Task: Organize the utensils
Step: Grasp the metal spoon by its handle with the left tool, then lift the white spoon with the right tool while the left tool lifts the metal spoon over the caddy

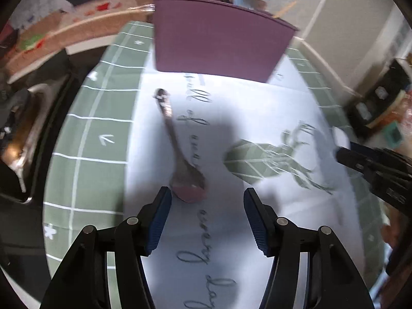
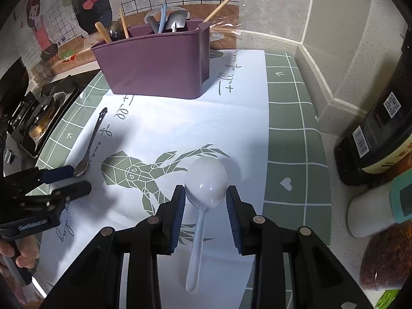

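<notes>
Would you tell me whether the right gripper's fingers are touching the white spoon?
Cannot tell. In the right wrist view the fingers flank the white spoon's bowl closely, but no clear gap or contact shows.

Purple holder (image 2: 157,61); white spoon (image 2: 206,177); green mat (image 2: 291,134) with white grid; blue-padded black gripper (image 2: 206,193).

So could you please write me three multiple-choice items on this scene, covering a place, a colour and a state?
1. Where does the metal spoon lie?
A. on the mat
B. in the caddy
C. on the stove

2. What colour is the caddy?
A. green
B. purple
C. white

3. How is the right gripper?
A. open around the white spoon's bowl
C. shut on the metal spoon
B. out of view

Answers:
1 A, it lies flat on the mat by the left gripper.
2 B, its walls are purple.
3 A, its fingers flank the white spoon with gaps.
</notes>
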